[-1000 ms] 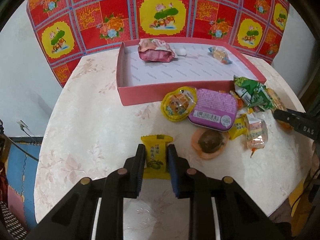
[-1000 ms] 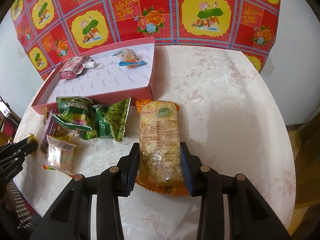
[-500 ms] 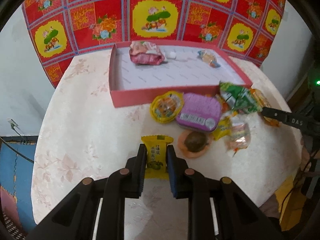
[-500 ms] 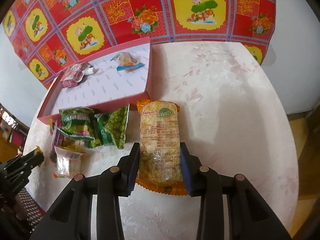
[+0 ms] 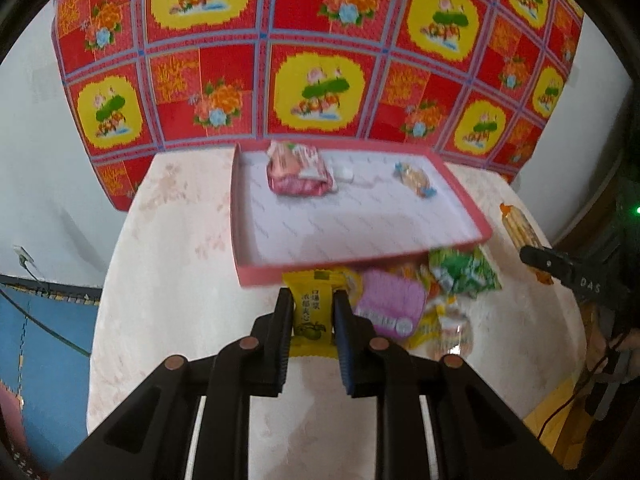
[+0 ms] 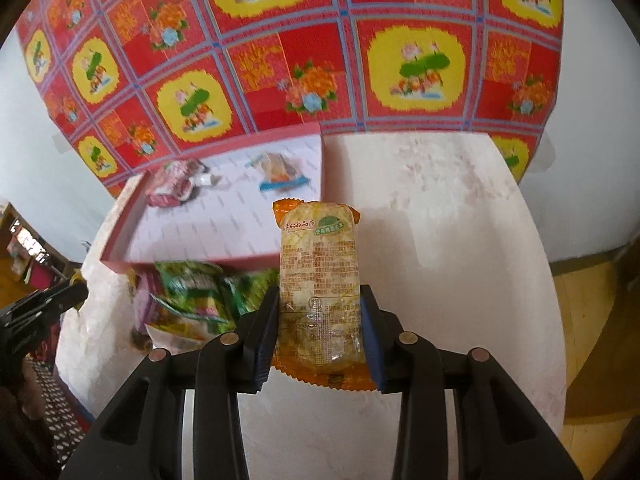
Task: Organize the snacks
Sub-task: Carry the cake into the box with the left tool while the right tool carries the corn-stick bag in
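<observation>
White letters "DAS" stand on the black right gripper (image 5: pixel 576 276). Chinese print on the yellow snack packet (image 5: pixel 313 312) and the orange-edged packet (image 6: pixel 320 280) is too blurred to read.

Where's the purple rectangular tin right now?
Left wrist view: the purple rectangular tin lies on the table, right of the tongs-held yellow packet, before the pink tray.
</observation>
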The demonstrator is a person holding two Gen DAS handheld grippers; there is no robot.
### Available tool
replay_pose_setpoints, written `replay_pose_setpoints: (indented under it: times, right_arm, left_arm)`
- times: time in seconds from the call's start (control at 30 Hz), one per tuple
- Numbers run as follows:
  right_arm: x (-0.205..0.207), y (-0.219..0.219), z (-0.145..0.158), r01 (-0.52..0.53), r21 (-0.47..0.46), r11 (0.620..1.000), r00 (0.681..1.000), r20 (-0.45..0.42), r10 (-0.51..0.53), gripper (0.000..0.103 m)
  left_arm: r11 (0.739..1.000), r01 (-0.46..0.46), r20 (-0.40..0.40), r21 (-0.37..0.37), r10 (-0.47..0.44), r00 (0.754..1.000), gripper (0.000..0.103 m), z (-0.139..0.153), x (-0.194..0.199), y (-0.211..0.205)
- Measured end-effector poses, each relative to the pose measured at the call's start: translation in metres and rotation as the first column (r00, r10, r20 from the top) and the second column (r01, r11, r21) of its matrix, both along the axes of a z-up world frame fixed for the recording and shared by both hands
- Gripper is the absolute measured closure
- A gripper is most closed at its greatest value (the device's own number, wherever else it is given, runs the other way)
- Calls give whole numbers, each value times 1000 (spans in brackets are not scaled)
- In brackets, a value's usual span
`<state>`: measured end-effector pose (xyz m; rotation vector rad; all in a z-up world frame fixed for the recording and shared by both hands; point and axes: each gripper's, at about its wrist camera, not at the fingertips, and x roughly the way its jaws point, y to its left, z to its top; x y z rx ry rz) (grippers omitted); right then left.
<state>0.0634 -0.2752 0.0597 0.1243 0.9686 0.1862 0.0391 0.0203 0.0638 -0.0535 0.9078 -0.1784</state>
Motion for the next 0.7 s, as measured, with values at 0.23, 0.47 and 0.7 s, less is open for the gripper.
replay_pose_setpoints:
  times: [0.23,0.47,0.7]
  right_arm:
    - [16,12,19,-19,24,1000,999,47,18,65]
    - [44,29,14,-57,36,998,998,42,56,65]
    - [62,46,3,-91,56,994,996,19,90,65]
  left_arm:
    - [1000,4,13,-1,-4,1000,82,8,34,0]
    - [999,1,8,39,-2,1000,82,-2,68,-5]
    - [1000,-12,-51,24,13,999,82,-26,93,-9]
